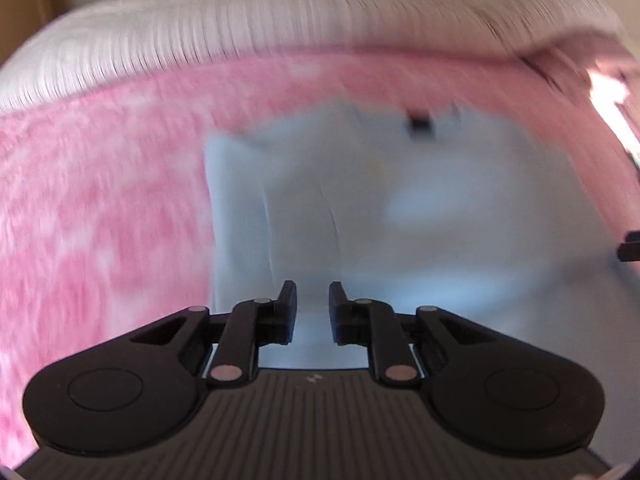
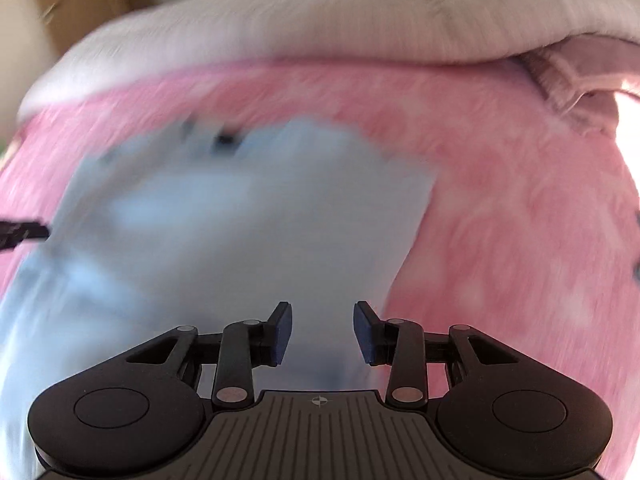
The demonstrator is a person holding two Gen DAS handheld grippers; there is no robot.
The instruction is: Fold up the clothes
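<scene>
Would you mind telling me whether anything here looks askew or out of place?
Nothing stands out. The light blue garment lies on the pink blanket, with some creases; both views are motion-blurred, so fine detail is hard to judge.

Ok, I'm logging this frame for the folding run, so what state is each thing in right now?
Left gripper: open, empty, over the garment.
Right gripper: open, empty, over the garment.
Light blue garment: lying on the blanket, released, some creases; fold stage unclear through blur.
Pink fluffy blanket: spread flat under the garment.
White ribbed cover: bunched along the far edge.
</scene>
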